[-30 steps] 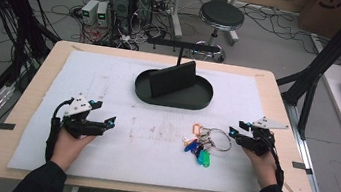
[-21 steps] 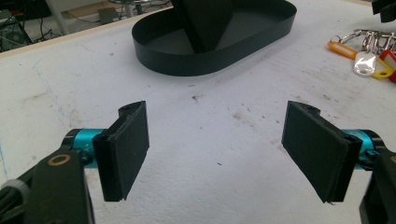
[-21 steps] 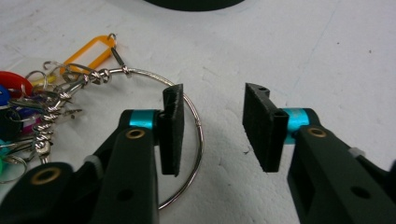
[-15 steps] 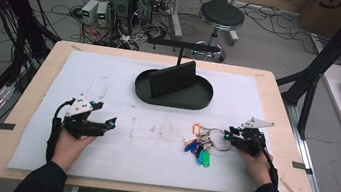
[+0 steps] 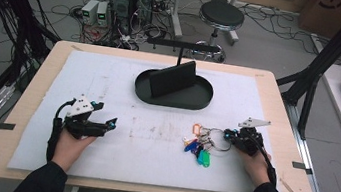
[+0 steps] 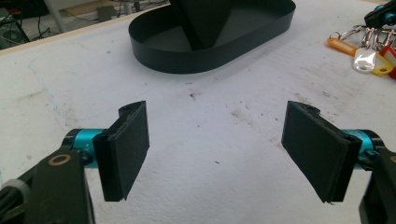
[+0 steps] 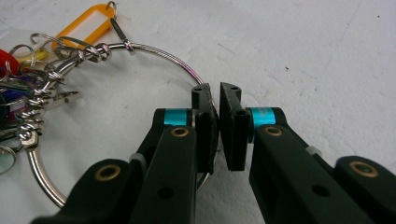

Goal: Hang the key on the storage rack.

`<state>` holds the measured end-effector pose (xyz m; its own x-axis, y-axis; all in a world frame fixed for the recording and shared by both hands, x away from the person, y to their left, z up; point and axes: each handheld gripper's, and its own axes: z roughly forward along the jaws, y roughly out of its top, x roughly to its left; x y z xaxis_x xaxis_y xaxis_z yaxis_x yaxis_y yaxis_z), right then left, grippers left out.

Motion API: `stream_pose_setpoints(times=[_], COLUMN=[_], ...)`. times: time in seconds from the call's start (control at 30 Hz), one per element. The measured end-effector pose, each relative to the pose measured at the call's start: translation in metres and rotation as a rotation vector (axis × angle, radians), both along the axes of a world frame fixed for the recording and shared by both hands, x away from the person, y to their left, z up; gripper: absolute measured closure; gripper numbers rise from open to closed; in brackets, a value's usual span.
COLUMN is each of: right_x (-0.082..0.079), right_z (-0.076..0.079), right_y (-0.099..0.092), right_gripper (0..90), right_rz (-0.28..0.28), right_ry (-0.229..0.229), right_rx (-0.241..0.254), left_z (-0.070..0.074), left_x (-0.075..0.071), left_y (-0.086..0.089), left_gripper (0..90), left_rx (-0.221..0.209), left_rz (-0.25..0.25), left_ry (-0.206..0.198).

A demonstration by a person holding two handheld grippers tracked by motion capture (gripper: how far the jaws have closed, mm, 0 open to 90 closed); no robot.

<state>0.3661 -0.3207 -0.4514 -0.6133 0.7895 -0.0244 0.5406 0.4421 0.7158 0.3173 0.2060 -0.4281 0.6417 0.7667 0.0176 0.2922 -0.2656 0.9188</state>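
Note:
A bunch of keys with coloured tags (image 5: 199,149) lies on the white mat, strung on a large wire ring (image 5: 218,139) (image 7: 154,51). My right gripper (image 5: 228,133) (image 7: 217,93) sits at the ring's right side. Its jaws have just been closing and now stand almost together, with the ring's wire pinched between the pads. My left gripper (image 5: 107,115) (image 6: 217,135) rests at the left of the mat, open wide, with bare mat between its pads. The tags (image 6: 369,53) lie far off to its right.
A black oval tray (image 5: 143,92) (image 6: 210,60) with a dark upright panel (image 5: 171,78) stands at the mat's far middle. The white mat (image 5: 110,77) covers most of the wooden table. Cables, boxes and a stool sit on the floor beyond.
My right gripper has slid a little left onto the wire ring and its jaws have closed on it. The left gripper and the keys have stayed put.

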Motion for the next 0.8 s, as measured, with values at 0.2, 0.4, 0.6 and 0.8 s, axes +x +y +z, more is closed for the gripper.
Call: stream_pose_setpoints(times=[0.2, 0.4, 0.6, 0.8], right_x=[0.001, 0.003, 0.006, 0.013], right_z=[0.001, 0.001, 0.002, -0.001], right_y=[-0.001, -0.002, 0.005, 0.009], right_gripper=[86.9, 84.7, 76.1, 78.4], right_rz=[-0.002, 0.015, 0.041, 0.058], right_ry=[0.011, -0.002, -0.02, 0.008], right_rx=[0.016, 0.039, 0.024, 0.017], left_z=[0.0, 0.0, -0.001, -0.001], left_x=[0.0, 0.0, 0.0, -0.002], left_y=[0.0, 0.0, 0.0, 0.0], left_gripper=[23.4, 23.4, 23.4, 23.4], left_rx=[0.002, 0.001, 0.005, 0.005], left_rz=[-0.003, -0.003, -0.004, -0.003], left_ry=[-0.001, 0.0, 0.004, 0.003])
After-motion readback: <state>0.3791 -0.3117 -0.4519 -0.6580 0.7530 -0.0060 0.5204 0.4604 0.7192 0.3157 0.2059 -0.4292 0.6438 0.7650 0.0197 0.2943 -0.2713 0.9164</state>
